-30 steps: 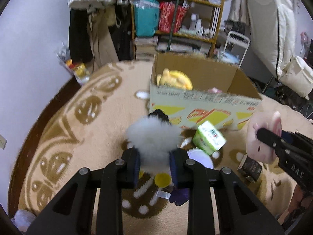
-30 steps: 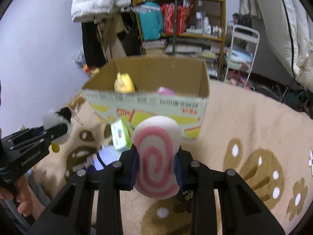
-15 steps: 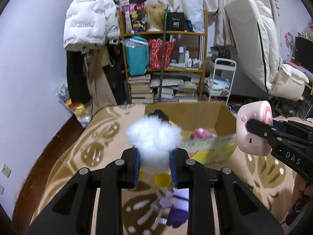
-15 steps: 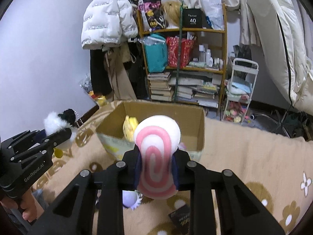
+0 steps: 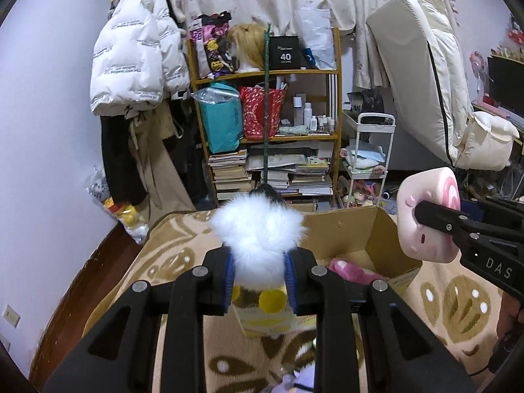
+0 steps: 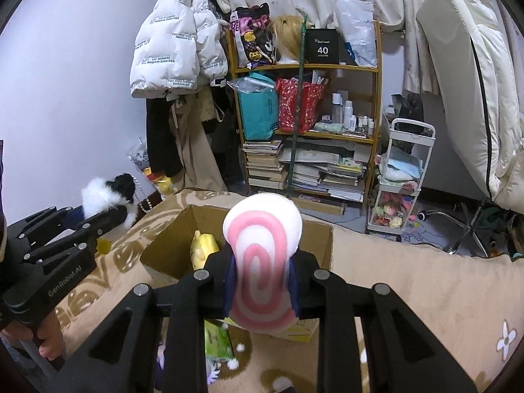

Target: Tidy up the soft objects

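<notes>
The tan patterned rug (image 6: 409,281) fills the lower half of both views. On it stands the open cardboard box (image 6: 322,239), at 12 o'clock from the right claw (image 6: 262,290) and between 12 and 2 o'clock from the left claw (image 5: 259,278). A yellow plush (image 6: 203,249) lies in the box at its left side in the right wrist view, and a pink plush (image 5: 347,270) lies in it in the left wrist view.

The right claw is clenched on the pink swirl cushion (image 6: 262,262), held upright above the box's near edge (in the left wrist view it sits at 3 o'clock). The left claw is clenched on the white fluffy toy (image 5: 258,239), with its black top at 12 o'clock, above the box's left corner.

A green packet (image 6: 217,340) lies on the rug at 7 o'clock from the cushion.
</notes>
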`<state>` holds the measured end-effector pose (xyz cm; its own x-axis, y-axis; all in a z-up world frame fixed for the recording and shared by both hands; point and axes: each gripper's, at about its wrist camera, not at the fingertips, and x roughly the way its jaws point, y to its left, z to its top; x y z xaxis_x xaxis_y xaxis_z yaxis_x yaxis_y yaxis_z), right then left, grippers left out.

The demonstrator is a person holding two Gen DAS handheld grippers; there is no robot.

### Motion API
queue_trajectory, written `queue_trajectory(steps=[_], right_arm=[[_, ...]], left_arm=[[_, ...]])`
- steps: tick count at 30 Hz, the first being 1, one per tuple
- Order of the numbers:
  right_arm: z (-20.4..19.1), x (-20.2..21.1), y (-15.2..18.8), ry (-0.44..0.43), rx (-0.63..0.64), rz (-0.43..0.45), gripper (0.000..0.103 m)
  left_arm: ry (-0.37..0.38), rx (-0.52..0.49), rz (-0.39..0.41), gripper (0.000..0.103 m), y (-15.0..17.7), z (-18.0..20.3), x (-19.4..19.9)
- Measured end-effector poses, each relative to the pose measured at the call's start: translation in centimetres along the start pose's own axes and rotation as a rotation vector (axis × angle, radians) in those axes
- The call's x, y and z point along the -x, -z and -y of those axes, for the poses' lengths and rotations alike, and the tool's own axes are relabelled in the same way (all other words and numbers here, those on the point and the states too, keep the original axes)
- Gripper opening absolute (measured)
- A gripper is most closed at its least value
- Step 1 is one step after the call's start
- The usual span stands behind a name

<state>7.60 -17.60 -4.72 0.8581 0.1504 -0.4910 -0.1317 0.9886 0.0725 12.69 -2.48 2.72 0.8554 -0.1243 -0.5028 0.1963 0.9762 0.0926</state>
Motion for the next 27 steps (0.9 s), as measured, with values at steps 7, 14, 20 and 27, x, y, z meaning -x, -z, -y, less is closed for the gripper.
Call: queue_trajectory(steps=[7,14,20,27], right_arm=[[0.9,-3.1,1.3,-0.026,-0.034,-0.05,0.029],[1.6,-5.3,2.8,-0.042,-0.018,-0.065,0.031],[2.4,-6.3,3.5,-0.065,-0.033,-0.054,0.035],[3.7,-6.8,3.7,-0.097,-0.104,-0.07,0.04]], left_arm=[[0.039,-0.011,-0.003,0.025,0.5,0.6,-2.7],[0.074,0.016,-0.076,0.025,1.8,0.9,-5.9],[0.066,-0.014,-0.14,0.025,2.9,1.7,-8.1],[0.028,-0.022,-0.202,0.027,3.9,1.7,-9.6]])
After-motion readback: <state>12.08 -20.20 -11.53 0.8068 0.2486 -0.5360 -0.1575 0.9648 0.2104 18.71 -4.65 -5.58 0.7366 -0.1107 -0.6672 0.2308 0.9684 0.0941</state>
